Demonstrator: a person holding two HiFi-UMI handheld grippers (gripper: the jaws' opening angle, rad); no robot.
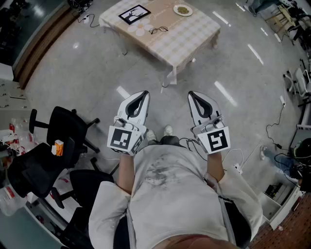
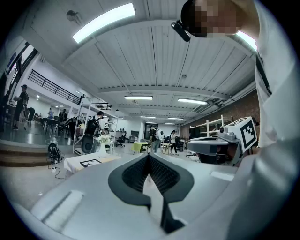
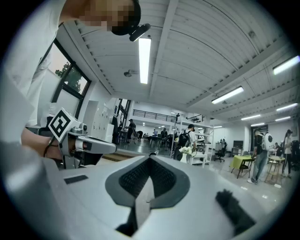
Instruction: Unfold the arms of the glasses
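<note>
The grey floor (image 1: 87, 73) spreads wide. At its far side stands a cloth-covered surface (image 1: 189, 36), well apart from the person. The left gripper (image 1: 144, 95) and right gripper (image 1: 192, 95) are held level, side by side, each with its jaws clenched together on nothing. On the surface lie a black picture frame (image 1: 134, 14), a small plate (image 1: 183, 9) and the glasses (image 1: 159, 30), near the frame.

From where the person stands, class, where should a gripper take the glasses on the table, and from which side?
Probably one rim of the glasses, from above at the table's near side: they lie flat on it, leaving little to pinch sideways. Arm positions are too small to tell.
</note>
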